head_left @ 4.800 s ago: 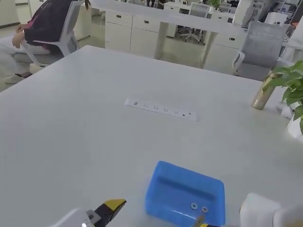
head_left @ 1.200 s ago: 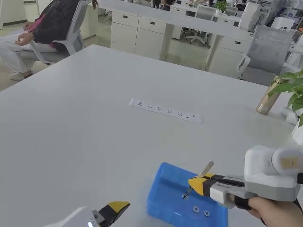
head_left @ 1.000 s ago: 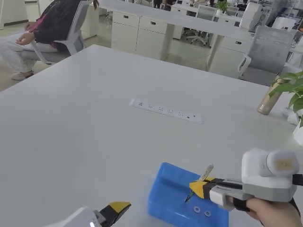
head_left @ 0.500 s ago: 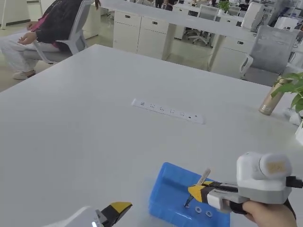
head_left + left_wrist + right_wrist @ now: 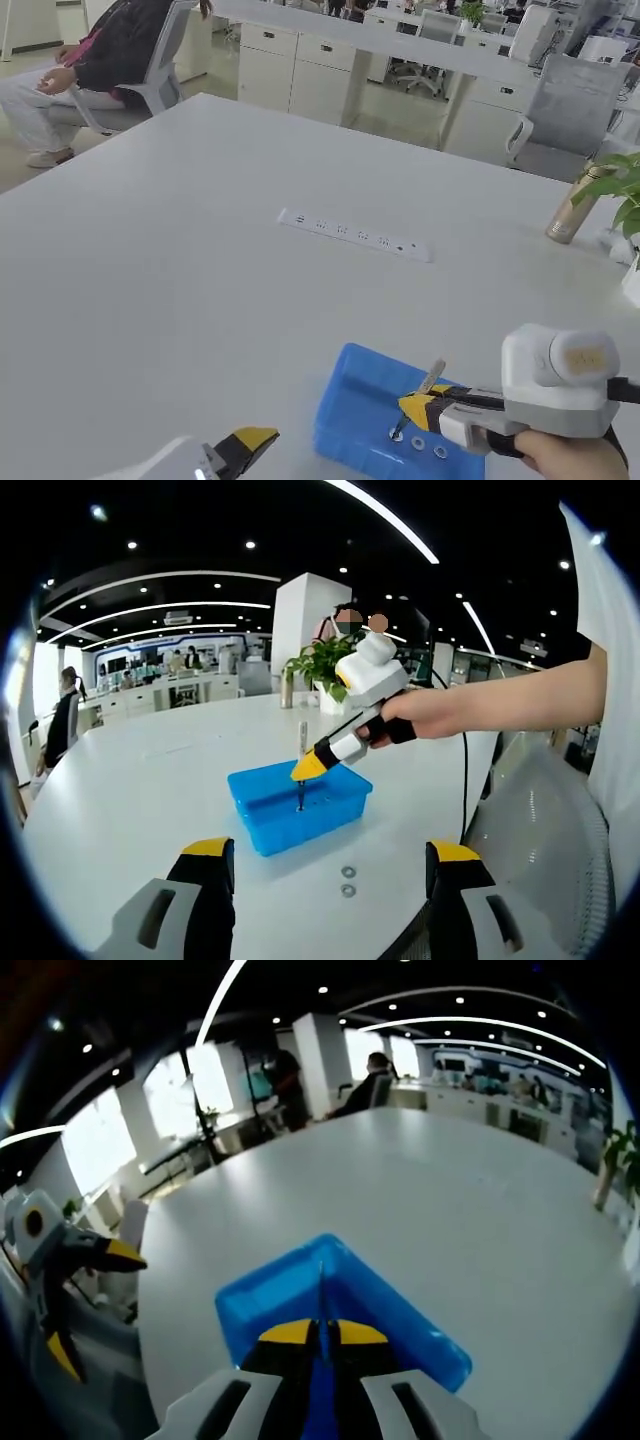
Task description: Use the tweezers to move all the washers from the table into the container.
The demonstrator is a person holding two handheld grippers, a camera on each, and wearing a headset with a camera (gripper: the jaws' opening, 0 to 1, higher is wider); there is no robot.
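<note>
In blue container (image 5: 352, 390): tweezers (image 5: 431, 379) tips, gripped by R claw (image 5: 410, 405), nr 2 washers (image 5: 418, 443).

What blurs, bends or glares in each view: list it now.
Head view: even soft light, blue container sharp, faint shadows. Left gripper view: fisheye curves the table edge, ceiling lights streak. Right gripper view: softly blurred overall, windows washed out, right tool out of focus.

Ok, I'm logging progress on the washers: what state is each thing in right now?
left gripper: open, empty.
right gripper: shut on tweezers.
tweezers: tips down inside container.
container: holds at least two washers.
table washers: two, lying outside container.
</note>
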